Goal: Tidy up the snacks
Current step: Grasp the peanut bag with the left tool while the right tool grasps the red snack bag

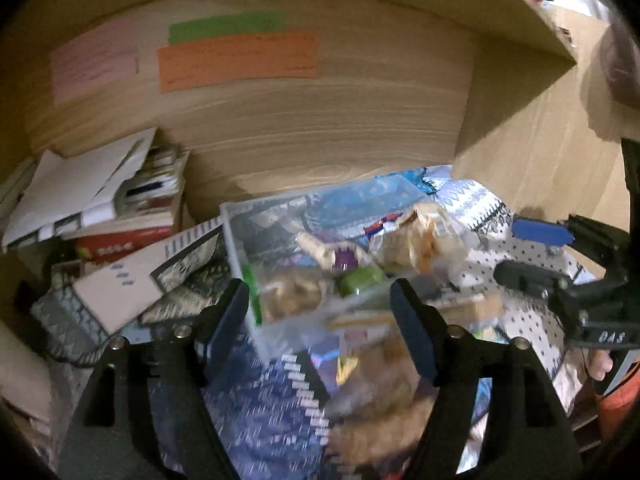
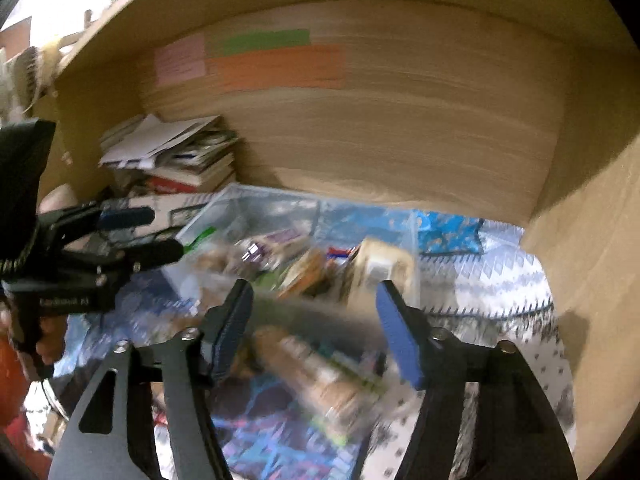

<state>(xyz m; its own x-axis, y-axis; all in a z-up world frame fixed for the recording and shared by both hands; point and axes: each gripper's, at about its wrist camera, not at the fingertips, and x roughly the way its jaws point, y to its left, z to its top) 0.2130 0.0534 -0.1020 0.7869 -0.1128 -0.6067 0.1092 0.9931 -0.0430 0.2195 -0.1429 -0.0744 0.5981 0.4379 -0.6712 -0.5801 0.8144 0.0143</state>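
A clear plastic bin (image 1: pixel 240 240) (image 2: pixel 224 204) holding several wrapped snacks stands on a patterned cloth inside a wooden alcove. My left gripper (image 1: pixel 320 300) is open just in front of the bin, whose near corner lies between the fingers without touching the pads. My right gripper (image 2: pixel 314 296) is open too, near the bin's front edge. A blurred brownish snack pack (image 1: pixel 376 400) (image 2: pixel 320 376) lies on the cloth below the jaws, loose. Each gripper also shows in the other's view, the right gripper (image 1: pixel 532 248) and the left gripper (image 2: pixel 152 236), both open.
A stack of books and papers (image 1: pixel 100 208) (image 2: pixel 180 160) sits at the back left. A blue snack bag (image 2: pixel 448 232) lies behind the bin. Coloured notes (image 1: pixel 240 60) hang on the back wall. A wooden side wall (image 2: pixel 592 240) closes the right. A hand (image 1: pixel 600 364) holds the right gripper.
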